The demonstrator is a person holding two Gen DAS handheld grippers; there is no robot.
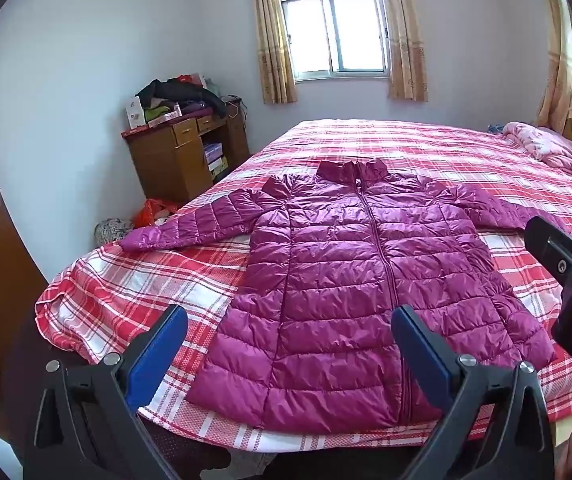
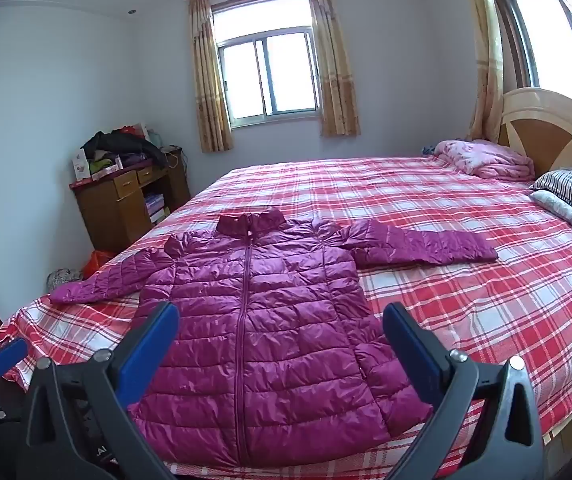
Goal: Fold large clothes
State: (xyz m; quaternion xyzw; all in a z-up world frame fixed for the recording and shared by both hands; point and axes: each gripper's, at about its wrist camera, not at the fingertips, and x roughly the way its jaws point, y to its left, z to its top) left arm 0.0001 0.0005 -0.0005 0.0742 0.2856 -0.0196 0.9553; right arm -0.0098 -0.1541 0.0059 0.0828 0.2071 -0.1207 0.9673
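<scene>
You have not started folding yet. The purple puffer jacket point(image 2: 258, 336) lies flat and zipped on the bed point(image 2: 485, 300), hem at the near edge, collar toward the window, both sleeves spread out sideways. Your left gripper point(image 1: 289, 344) and right gripper point(image 2: 282, 340) hover above the hem with fingers wide apart, holding nothing. Sleeves and body all remain to be folded.

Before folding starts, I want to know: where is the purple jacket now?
In both wrist views the purple jacket lies flat and zipped near the foot of the plaid bed, sleeves spread, collar toward the window.
</scene>
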